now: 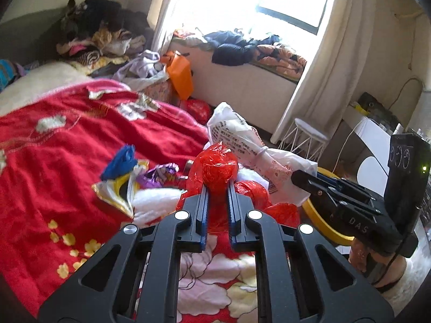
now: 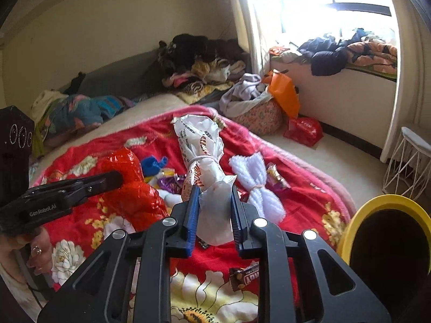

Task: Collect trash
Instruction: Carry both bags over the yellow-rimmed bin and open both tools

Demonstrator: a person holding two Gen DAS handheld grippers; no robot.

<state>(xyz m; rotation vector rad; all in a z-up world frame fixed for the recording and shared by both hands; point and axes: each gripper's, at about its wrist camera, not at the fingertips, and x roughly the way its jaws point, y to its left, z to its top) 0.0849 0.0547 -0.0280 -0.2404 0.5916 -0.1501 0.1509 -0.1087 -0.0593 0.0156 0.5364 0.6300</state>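
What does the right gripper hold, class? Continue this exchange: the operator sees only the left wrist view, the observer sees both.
Observer: The right gripper pinches the tied white bag at its lower end, a finger on each side.
Operator: Is the bin open?
Observer: Yes, the yellow bin shows a dark open mouth.
Operator: Any trash I miss?
Observer: A brown candy bar wrapper lies on the red blanket near that gripper.
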